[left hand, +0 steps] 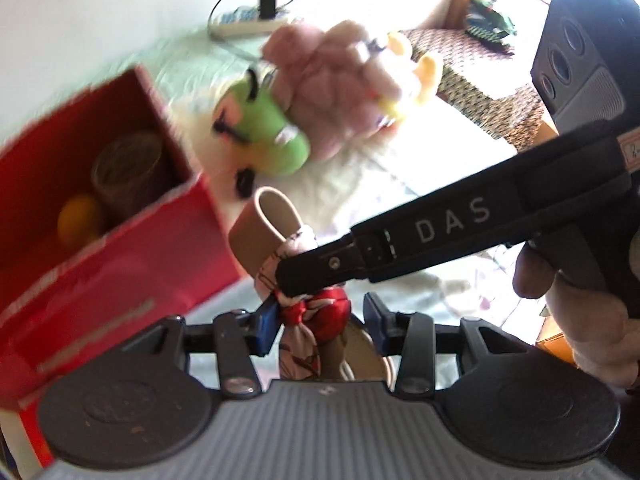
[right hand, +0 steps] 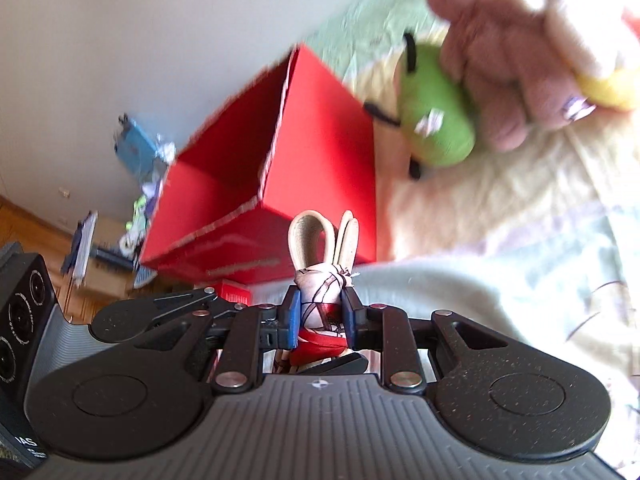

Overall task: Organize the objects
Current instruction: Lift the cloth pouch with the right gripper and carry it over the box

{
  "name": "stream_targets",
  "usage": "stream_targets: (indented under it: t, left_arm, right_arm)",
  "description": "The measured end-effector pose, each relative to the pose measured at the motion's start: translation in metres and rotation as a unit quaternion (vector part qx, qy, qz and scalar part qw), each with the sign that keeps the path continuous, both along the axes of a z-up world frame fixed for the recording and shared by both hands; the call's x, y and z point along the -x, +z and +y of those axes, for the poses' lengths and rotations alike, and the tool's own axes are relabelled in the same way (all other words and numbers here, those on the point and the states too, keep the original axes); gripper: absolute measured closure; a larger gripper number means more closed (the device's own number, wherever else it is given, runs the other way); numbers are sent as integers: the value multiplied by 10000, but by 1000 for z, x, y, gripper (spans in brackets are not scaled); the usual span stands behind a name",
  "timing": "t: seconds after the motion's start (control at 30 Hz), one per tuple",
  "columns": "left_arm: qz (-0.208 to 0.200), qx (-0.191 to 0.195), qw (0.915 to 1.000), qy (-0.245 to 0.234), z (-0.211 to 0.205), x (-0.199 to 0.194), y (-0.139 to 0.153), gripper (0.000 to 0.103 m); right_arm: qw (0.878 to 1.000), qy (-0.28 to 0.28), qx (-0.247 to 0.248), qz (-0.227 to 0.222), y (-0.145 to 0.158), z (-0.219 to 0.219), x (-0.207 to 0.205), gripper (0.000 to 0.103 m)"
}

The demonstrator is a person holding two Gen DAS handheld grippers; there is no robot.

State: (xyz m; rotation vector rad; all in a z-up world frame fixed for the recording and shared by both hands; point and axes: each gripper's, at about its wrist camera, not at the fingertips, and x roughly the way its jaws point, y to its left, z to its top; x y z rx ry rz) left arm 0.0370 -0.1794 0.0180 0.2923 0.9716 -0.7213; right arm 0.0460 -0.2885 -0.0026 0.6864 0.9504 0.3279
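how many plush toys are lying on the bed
3, huddled together beyond the red box: a green toy nearest the box, a pink toy against it, and a yellow toy on the pink one's far side. More may be hidden behind them.

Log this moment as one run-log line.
right hand-held gripper: shut on fabric bunny | left hand-held gripper: open around bunny, one pad clear | red box: holds cup, orange ball | plush toys: on bed
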Motion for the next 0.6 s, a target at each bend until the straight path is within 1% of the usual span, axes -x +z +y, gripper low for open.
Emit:
stream_targets:
  t: [0.17, 0.3, 0.43, 0.6]
  left_arm:
    - [-294, 241, 9990, -220, -12, -6, 21, 60]
    - [-646, 464, 9965, -266, -8, -10, 48, 60]
    - [-969, 624, 9932, -170, 2, -25, 72, 60]
    - [-1323, 649, 9890, 123, 31, -48, 95, 60]
  right_arm:
    - [9988, -307, 110, -359, 24, -7, 7, 79]
    - [9962, -435, 132, -737, 44, -12, 4, 79]
    - [9926, -359, 230, -1139, 70, 2, -18, 79]
    - [9881, -91, 273, -1510, 89, 28, -53, 79]
